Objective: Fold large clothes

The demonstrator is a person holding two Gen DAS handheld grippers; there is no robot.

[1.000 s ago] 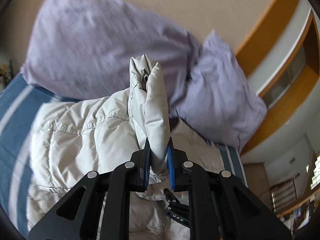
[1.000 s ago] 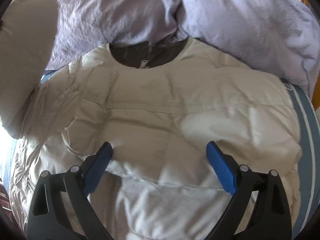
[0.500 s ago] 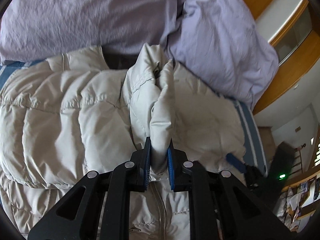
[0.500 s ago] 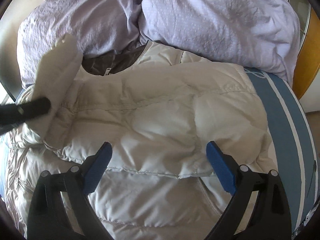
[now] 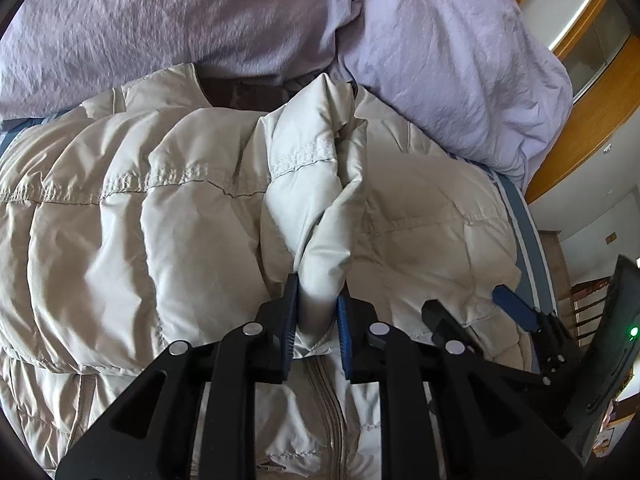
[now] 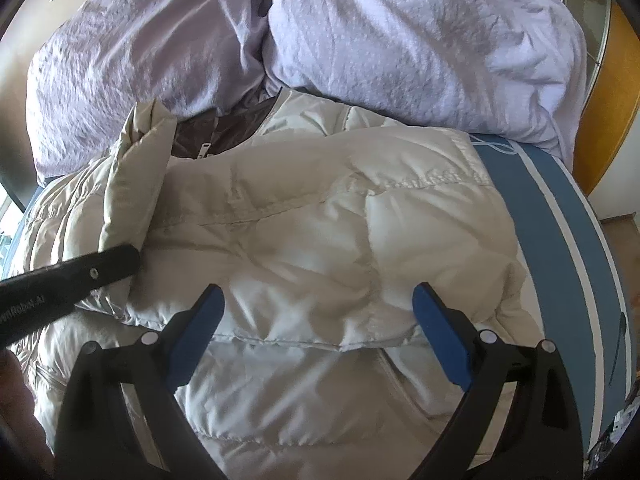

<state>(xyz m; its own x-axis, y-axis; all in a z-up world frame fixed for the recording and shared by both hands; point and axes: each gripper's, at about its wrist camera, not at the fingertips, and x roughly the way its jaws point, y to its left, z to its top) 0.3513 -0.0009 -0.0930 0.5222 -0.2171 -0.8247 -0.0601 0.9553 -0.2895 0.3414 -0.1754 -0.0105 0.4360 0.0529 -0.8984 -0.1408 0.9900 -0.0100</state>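
A cream quilted puffer jacket (image 5: 132, 216) lies on the bed, its collar toward the pillows; it fills the right wrist view (image 6: 320, 248) too. My left gripper (image 5: 316, 300) is shut on the end of the jacket's sleeve (image 5: 320, 184), which is folded in over the jacket's chest. The sleeve also shows at the left in the right wrist view (image 6: 136, 184), with the left gripper's black finger (image 6: 92, 272) under it. My right gripper (image 6: 318, 304) is open and empty, just above the jacket's right half; it also shows in the left wrist view (image 5: 472, 312).
Two lilac pillows (image 5: 180, 12) (image 6: 420, 40) lie behind the collar. A blue and white striped sheet (image 6: 560, 216) shows right of the jacket. A wooden bed frame (image 5: 580, 116) runs along the right. A hand (image 6: 16, 412) is at the lower left.
My left gripper has carried the sleeve from raised in the air down and across onto the jacket's chest. My right gripper has drawn back a little and stays open.
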